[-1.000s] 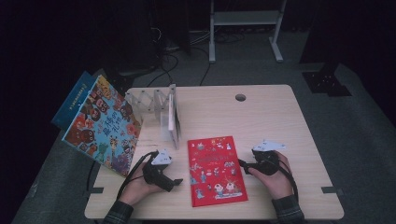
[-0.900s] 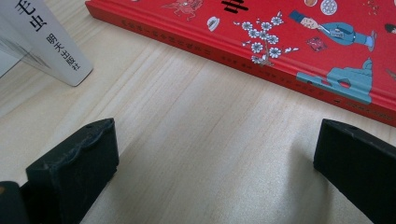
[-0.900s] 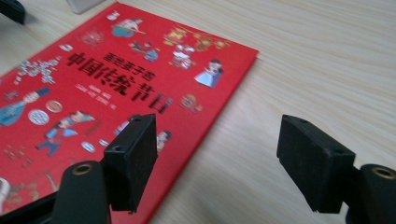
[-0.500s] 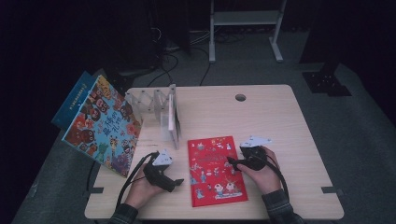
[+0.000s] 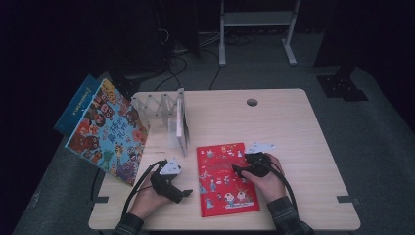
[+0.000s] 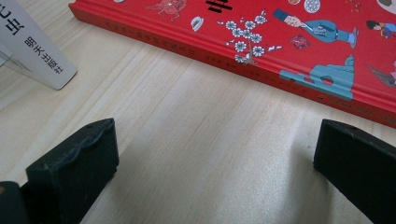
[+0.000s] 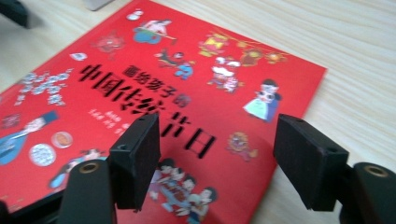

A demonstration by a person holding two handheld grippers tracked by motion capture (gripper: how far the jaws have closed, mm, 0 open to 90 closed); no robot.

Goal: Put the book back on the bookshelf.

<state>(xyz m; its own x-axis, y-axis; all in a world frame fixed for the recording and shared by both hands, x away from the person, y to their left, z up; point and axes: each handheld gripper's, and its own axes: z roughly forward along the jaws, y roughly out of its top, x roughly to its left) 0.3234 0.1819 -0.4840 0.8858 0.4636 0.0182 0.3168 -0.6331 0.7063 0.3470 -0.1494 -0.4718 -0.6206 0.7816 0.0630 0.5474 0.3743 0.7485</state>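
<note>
Tabletop (image 5: 303,122) carries a red book (image 5: 225,178) lying flat near my edge, cover up, between my two hands. Past it stands a clear rack (image 5: 169,117) holding a white book (image 5: 182,122) upright; a big blue book (image 5: 107,132) leans off the tabletop's left side.

My right gripper (image 5: 236,170) hangs over the red book's right half, jaws pointing across the cover. In the right gripper view (image 7: 212,163) the jaws stand fairly wide with nothing between them, just cover art below; they've just been closing a little. My left gripper (image 5: 186,194) sits on the tabletop just beside the book's left edge, jaws wide and empty, the spine (image 6: 261,74) facing them a little way off in the left gripper view (image 6: 215,163).

Step in hand, I'd say: get hold of the red book, likely to stand it in the rack.

To do it well:
- A flat book gives no bite from above, so I should go for an edge, not the cover.
- Slide right jaws to the right edge, one jaw under, one over.
- Left jaws can brace the spine so the book doesn't skate.
- Close fully only once the cover sits deep between the jaws.
- Lift slowly; the book may sag or swing open.
</note>
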